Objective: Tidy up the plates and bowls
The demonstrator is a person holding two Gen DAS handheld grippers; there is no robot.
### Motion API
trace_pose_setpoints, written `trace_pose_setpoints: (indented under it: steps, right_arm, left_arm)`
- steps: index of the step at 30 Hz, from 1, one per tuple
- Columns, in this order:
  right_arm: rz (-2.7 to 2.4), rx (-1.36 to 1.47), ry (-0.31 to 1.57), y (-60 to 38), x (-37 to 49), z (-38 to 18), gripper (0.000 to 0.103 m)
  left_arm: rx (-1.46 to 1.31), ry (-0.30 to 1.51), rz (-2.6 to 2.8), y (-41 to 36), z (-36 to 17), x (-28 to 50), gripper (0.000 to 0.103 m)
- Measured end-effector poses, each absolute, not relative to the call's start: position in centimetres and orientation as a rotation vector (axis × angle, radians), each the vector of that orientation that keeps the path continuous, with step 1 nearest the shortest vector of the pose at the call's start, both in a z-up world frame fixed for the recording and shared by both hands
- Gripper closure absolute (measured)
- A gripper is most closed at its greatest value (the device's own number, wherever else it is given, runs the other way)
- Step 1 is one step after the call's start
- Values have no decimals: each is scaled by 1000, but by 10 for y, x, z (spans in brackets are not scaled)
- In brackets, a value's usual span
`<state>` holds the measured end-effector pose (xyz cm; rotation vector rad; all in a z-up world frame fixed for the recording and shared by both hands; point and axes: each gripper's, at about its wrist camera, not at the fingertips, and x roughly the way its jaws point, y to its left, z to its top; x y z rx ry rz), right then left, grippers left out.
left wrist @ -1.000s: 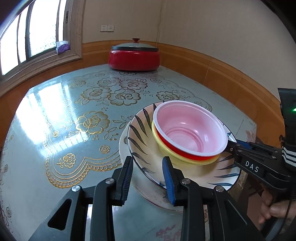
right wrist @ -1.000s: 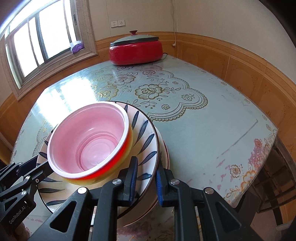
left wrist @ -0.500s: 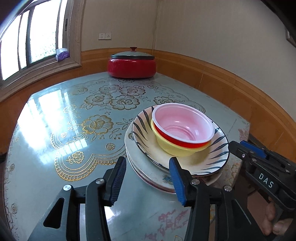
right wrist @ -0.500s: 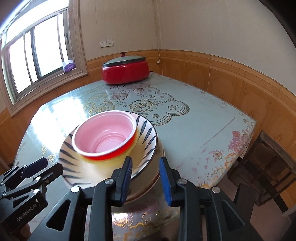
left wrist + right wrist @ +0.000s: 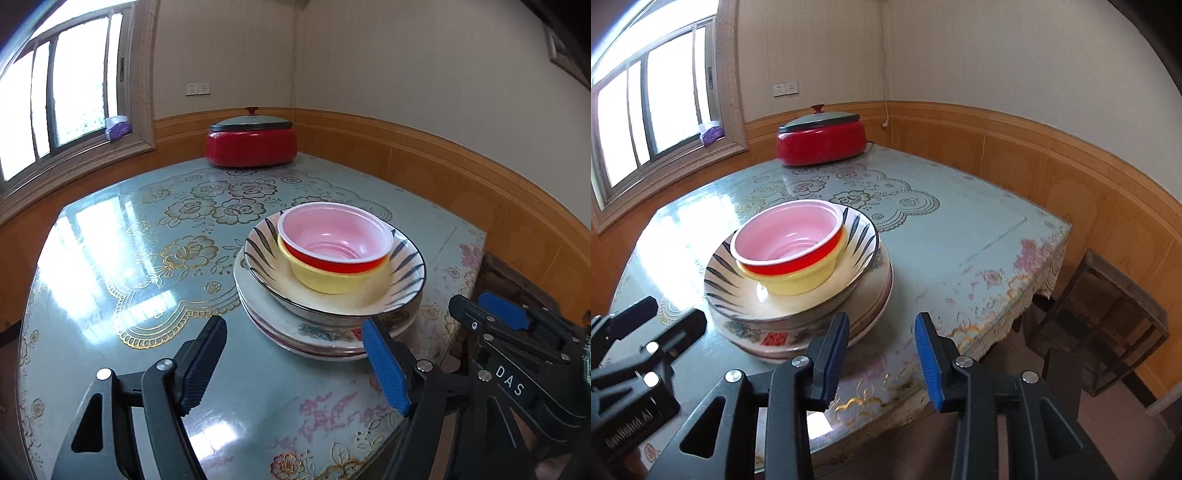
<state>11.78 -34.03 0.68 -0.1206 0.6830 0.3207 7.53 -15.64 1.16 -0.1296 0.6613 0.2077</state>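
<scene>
While the bench (image 5: 110, 332) fills the frame under its glossy flowered cloth, the stack at centre looks done: plates (image 5: 314, 339), striped dish (image 5: 332, 295), yellow bowl (image 5: 325, 280), red bowl (image 5: 332, 240). Both claws, left (image 5: 295, 362) and right (image 5: 881, 354), have just been opening and hold nothing (red cooker (image 5: 251, 144) upper centre).

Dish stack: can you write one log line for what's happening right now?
stack: red bowl in yellow bowl on striped plate | left gripper: open, empty, just opening | right gripper: open, empty

Sunlit window (image 5: 70, 99), wood-panelled walls (image 5: 424, 166)
</scene>
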Motion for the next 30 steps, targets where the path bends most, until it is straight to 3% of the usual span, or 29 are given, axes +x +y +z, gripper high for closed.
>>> trace_pose_setpoints:
  steps: [2, 5, 10, 30]
  right_arm:
    - [282, -95, 684, -340, 108, 7, 66]
    - [231, -68, 667, -338, 87, 4, 66]
    - [174, -23, 697, -335, 66, -5, 66]
    - [79, -12, 650, -325, 45, 7, 65]
  left_arm:
    - [-98, 674, 159, -158, 11, 71, 24]
    - [-60, 659, 107, -157, 8, 61, 11]
    - [-27, 662, 84, -150, 4, 45, 1]
    - [-37, 653, 30, -131, 7, 39, 0]
